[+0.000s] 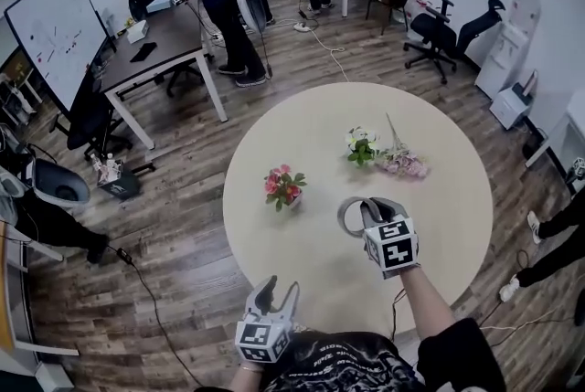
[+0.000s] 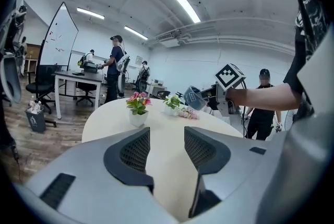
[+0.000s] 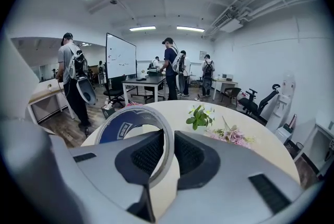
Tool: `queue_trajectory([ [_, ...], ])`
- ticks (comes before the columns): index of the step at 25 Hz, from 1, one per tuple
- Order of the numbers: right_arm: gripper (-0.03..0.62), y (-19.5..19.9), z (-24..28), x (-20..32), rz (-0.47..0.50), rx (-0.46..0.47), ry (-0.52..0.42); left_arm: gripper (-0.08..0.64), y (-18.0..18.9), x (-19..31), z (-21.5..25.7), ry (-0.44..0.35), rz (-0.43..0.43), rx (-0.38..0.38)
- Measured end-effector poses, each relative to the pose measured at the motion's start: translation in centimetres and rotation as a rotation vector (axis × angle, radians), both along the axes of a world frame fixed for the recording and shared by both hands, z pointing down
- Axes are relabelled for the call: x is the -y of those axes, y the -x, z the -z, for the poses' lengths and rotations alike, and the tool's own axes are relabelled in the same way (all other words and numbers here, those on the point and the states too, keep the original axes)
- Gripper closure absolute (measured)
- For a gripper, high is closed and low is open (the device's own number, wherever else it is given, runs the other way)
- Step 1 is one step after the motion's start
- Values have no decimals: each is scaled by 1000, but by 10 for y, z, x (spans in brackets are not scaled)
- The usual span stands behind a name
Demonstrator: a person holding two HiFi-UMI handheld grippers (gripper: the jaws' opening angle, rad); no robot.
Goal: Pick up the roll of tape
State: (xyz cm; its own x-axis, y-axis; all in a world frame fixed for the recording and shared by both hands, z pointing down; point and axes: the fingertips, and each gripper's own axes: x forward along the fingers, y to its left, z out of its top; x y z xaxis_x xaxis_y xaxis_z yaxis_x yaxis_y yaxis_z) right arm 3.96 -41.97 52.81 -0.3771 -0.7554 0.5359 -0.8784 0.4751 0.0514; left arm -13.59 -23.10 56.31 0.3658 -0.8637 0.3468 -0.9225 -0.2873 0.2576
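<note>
Pale and round, the desk fills the middle of an open office with a wood-plank floor. Over its near side hangs the roll of tape. It is lifted off the top and stands on edge, pinched through the wall of its ring by the right tongs. In the right gripper view one ribbed pad sits inside the ring and the other outside, clenched on the band, with the blue printed core turned to the left. From the left gripper view the roll shows in the air above the far flowers, out in front of the marker cube.

The left tongs hover low at the desk's near edge, well apart from the tape. Their pads stand released, with only bare desk between them.

Three things rest on the desk beyond the tape: a small pot of pink flowers to the left, a white-and-green posy farther back, and a pale pink spray lying flat just beside the posy.

Farther out stand a dark work desk with people around it, a whiteboard, and a black office chair near the far wall.
</note>
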Motion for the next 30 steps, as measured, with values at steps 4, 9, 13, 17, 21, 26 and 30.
queue_trajectory([
  [4,522,-13,15,-26,-37,31,-36,337,-6,-5,-4,-8,-26,6],
  [9,520,-31,23,-61,-88,81,-86,337,-18,-9,-1,-20,-53,3],
  [13,520,-42,26,-92,-106,84,-103,337,-27,-9,6,-53,-78,-3],
  [17,520,-55,27,-120,-150,121,-122,337,-37,-9,9,-74,-106,0],
  [21,520,-67,20,-147,-203,147,-129,337,-45,-9,8,-69,-130,1],
  [26,520,-75,8,-181,-243,154,-136,337,-55,-10,8,-72,-161,2],
  [30,520,-74,-3,-199,-234,146,-120,337,-62,-9,9,-77,-181,3],
])
